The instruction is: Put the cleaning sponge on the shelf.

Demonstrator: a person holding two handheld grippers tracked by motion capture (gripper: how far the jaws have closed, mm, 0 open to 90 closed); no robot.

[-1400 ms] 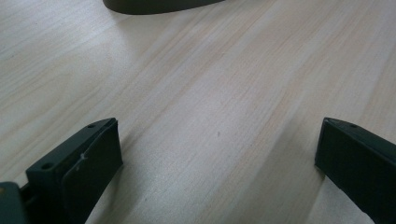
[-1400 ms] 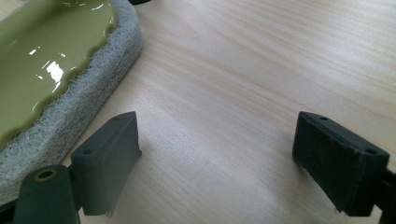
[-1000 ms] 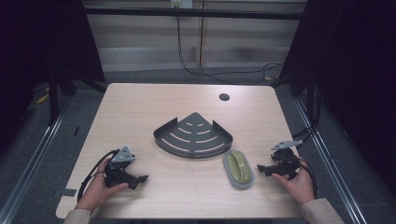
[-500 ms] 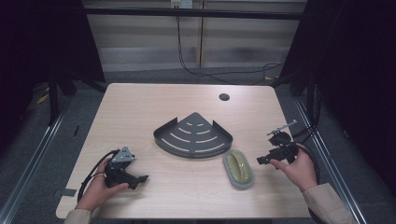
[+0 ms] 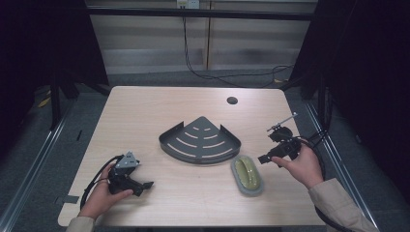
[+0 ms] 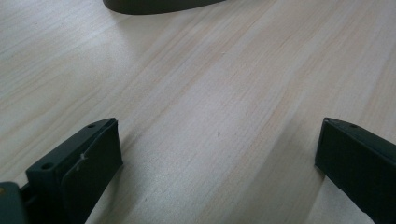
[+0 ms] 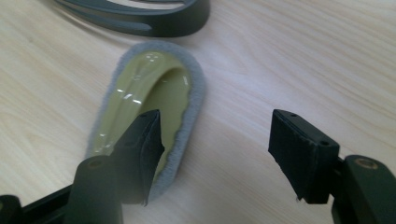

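A pale wooden table (image 5: 145, 111) carries a dark fan-shaped slotted rack (image 5: 200, 141) near its middle. Just beside the rack's curved front edge, toward the person's right, lies an oval olive-green scrubber with a grey felt rim (image 5: 247, 175). Well beyond the rack sits a round dark hole (image 5: 232, 100)
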